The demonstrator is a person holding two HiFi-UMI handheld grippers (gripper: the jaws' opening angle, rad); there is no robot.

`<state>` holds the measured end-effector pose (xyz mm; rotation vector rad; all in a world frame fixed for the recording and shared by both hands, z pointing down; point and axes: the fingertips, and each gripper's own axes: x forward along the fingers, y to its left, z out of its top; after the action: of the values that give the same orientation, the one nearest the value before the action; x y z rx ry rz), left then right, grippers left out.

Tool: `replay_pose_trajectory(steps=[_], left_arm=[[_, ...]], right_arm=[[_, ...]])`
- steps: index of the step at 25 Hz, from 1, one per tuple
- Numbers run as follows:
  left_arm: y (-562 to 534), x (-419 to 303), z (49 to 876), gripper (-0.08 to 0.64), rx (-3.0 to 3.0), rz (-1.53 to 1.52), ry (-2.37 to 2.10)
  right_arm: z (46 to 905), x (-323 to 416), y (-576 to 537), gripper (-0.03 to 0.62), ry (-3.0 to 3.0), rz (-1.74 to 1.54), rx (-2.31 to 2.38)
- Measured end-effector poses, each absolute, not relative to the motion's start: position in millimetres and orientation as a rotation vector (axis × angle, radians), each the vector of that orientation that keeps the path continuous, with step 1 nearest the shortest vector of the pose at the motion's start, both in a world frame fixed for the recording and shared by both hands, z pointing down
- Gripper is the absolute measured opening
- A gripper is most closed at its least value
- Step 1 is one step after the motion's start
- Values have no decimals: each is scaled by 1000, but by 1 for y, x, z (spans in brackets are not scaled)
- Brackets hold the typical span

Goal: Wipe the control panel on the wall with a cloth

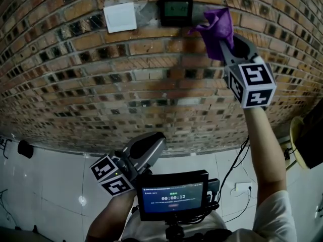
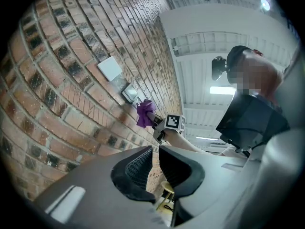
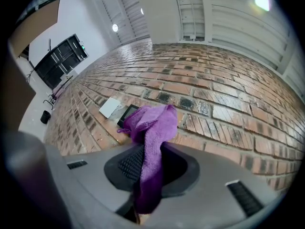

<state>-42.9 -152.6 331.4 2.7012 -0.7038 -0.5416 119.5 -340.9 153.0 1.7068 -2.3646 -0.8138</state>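
Now at the panel's right edge: cloth ready for the wipe

The right gripper [image 1: 220, 35] is clamped on a purple cloth [image 1: 216, 25]. The cloth's bunched end stands at the right edge of the dark control panel [image 1: 174, 11] on the brick wall [image 1: 126, 74]; whether they touch cannot be told. A white cover plate [image 1: 120, 17] sits just left of the panel. The left gripper [image 2: 155, 163], jaws drawn together on nothing, hangs low, well apart from both fittings. To wipe well, the bunched end should probably be pressed flat on the screen and drawn across its full width, with a grip firm enough to stop slipping. The bricks look rough, with recessed joints; below lies a pale tiled floor [image 1: 50, 185]
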Motion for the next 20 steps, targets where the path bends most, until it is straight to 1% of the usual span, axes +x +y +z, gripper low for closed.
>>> replay_pose_trajectory(steps=[20], left_arm=[[-150,-43,334,31,2692,-550,-696]], right_arm=[[193,119,-315,86,-2406,-702,1687]])
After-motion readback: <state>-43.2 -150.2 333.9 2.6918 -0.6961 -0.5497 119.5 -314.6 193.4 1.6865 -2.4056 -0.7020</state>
